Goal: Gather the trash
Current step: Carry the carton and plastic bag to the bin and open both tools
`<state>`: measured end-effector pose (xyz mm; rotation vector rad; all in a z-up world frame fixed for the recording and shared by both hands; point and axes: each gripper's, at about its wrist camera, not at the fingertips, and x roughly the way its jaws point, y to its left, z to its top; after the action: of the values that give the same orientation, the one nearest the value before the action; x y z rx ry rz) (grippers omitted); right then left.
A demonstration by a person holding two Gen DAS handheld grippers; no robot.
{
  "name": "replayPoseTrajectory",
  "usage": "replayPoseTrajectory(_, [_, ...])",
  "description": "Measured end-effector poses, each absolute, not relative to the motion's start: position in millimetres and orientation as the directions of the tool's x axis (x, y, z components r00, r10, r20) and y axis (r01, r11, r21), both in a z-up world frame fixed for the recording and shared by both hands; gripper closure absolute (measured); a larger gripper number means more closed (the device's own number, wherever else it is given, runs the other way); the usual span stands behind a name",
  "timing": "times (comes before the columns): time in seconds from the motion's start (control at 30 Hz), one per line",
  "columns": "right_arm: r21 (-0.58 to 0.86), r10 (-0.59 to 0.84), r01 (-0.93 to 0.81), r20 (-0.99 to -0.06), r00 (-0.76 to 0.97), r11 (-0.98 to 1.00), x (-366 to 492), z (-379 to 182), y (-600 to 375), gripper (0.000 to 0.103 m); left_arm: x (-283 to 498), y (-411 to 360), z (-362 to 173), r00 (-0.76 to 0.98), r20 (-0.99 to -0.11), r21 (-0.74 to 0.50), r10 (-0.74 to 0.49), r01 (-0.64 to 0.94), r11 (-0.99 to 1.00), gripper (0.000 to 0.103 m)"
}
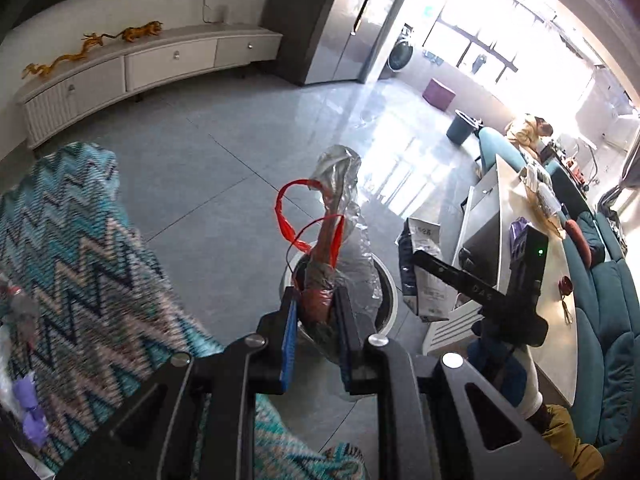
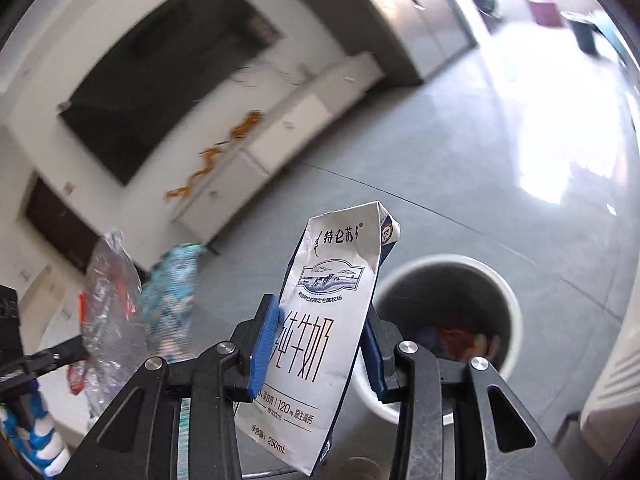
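While the left gripper [image 1: 316,316] clamps its fingers on a crumpled clear plastic wrapper [image 1: 340,216] with red loops, it hangs right above the white trash bin [image 1: 390,292]. Close beside it, the right gripper [image 2: 320,344] grips a flattened milk carton [image 2: 320,320] upright, with the bin [image 2: 444,320] just behind, reddish scraps inside, apparently. Only the left view shows the counter [image 1: 532,280] and teal sofa [image 1: 612,320]; beyond, grey floor tiles [image 1: 224,128] reach a white TV cabinet [image 1: 132,64].

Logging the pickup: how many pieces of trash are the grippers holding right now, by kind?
Crumpled clear plastic wrapper with red strips, in the left gripper: 1
Milk carton, in the right gripper: 1
Total: 2
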<state>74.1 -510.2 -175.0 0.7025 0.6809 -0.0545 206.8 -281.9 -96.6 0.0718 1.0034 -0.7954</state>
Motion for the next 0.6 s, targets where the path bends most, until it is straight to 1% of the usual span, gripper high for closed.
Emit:
replayPoseTrajectory(0.17, [0.568,0.144,0.367,-0.662,0.736,0.737,86.7,-224.8,-547.5,0.065,229.5,-356.3,-137.8,0.234,-0.819,-0.282,-0.525,0.633,0.721,0.086])
replayPoseTrajectory(0.37, [0.547,0.130,0.433,-0.714,0.688,0.716,96.9,-262.8,-567.2,0.064,252.7,-412.7,-181.3,0.200,-0.853,-0.273,-0.482,0.616,0.739,0.084])
replayPoseTrajectory(0.4, [0.544,0.128,0.441,-0.720,0.682,0.714,98.0,-267.1,-569.0,0.061,255.5,-418.6,-187.9,0.196,-0.858,-0.273,-0.475,0.610,0.744,0.083])
replayPoseTrajectory(0.43, [0.542,0.126,0.449,-0.726,0.676,0.711,99.2,-270.3,-570.6,0.058,257.9,-423.1,-193.9,0.183,-0.862,-0.282,-0.473,0.603,0.747,0.079])
replayPoseTrajectory(0.47, [0.538,0.123,0.455,-0.730,0.672,0.709,99.2,-272.3,-572.2,0.053,257.9,-422.7,-199.9,0.167,-0.863,-0.296,-0.477,0.598,0.745,0.072])
replayPoseTrajectory(0.5, [0.536,0.120,0.458,-0.732,0.670,0.709,98.2,-274.0,-572.7,0.052,257.6,-423.1,-204.0,0.152,-0.862,-0.314,-0.484,0.590,0.744,0.067])
replayPoseTrajectory(0.53, [0.536,0.119,0.460,-0.733,0.670,0.708,96.7,-273.9,-573.2,0.052,258.0,-423.1,-206.2,0.147,-0.859,-0.325,-0.490,0.583,0.744,0.059])
replayPoseTrajectory(0.57, [0.538,0.119,0.461,-0.731,0.672,0.706,91.5,-273.9,-573.5,0.052,257.9,-422.8,-206.8,0.145,-0.856,-0.334,-0.496,0.577,0.745,0.052])
replayPoseTrajectory(0.6, [0.541,0.118,0.462,-0.730,0.674,0.703,90.2,-273.9,-573.6,0.051,258.3,-422.2,-207.4,0.144,-0.853,-0.341,-0.502,0.575,0.744,0.051])
